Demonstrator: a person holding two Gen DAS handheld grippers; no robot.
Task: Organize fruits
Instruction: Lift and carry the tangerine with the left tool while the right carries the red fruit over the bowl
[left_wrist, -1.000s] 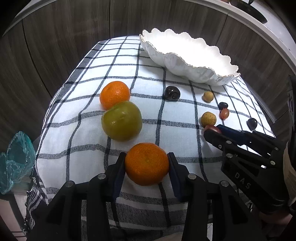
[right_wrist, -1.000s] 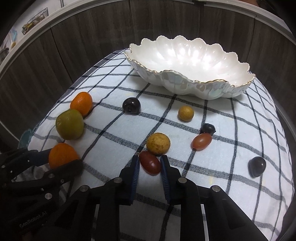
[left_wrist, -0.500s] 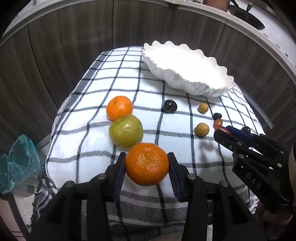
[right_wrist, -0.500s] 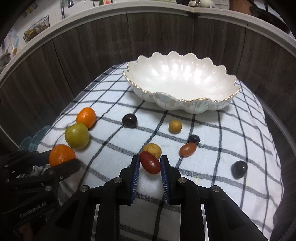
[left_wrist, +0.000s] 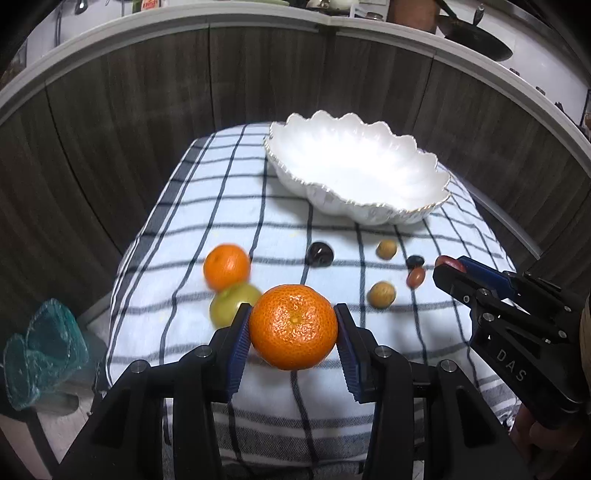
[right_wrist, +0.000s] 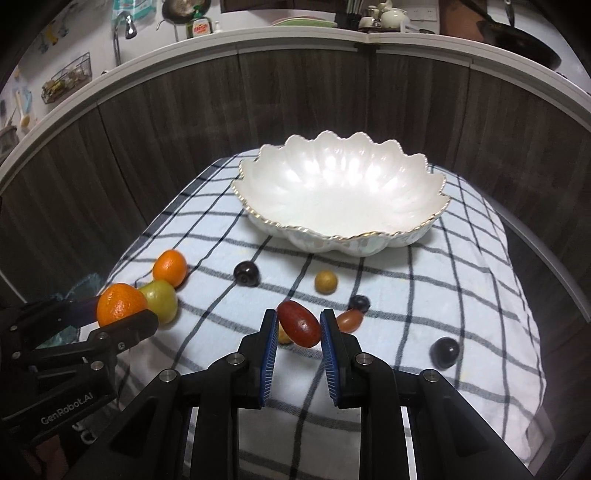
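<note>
Cloth: white, dark navy check; grey stripes at near edge.
Bowl: pearly white, gold-trimmed scalloped rim.
Held mandarin: bright orange, pitted skin.
Second mandarin: orange.
Apple: yellow-green.
Held tomato: dark red, glossy.
Small tomato: red-orange.
Plum: dark purple, near black.
Round fruit: tan-yellow.
Left tongs, right tongs: black bodies, blue ribbed pads.
Bag: teal.
Wall panels: dark grey-brown woodgrain.
</note>
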